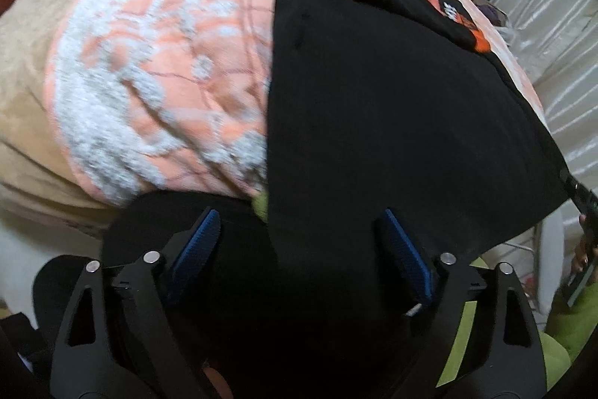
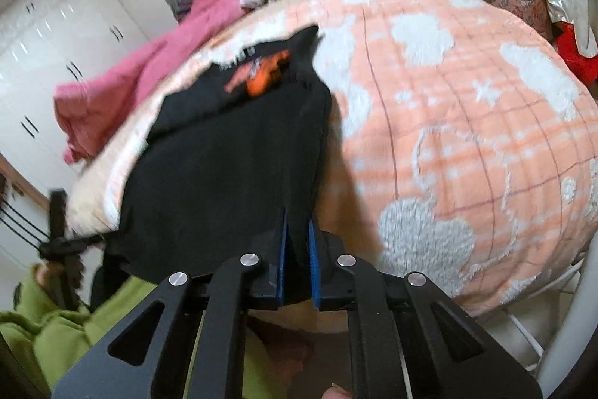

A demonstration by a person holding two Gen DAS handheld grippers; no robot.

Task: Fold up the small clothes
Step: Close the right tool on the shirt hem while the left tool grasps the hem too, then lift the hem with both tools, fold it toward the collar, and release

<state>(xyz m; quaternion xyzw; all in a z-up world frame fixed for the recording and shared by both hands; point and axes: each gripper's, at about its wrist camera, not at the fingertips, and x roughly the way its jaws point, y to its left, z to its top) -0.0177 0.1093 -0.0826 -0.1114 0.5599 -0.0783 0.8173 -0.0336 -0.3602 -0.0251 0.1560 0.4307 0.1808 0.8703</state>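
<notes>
Risk is slip: the right gripper (image 2: pixel 298 234) clamps only a thin edge of the black shirt (image 2: pixel 224 167), which lies ahead of the jaws on the blanket (image 2: pixel 467 122), while the left gripper (image 1: pixel 299 242) stands apart over the hem, so the fold can skew.

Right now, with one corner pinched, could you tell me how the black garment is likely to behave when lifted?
The black garment will probably drape limply: it already sags from the right gripper. Its folded layers may slide apart. The fleecy blanket could drag on it.
</notes>
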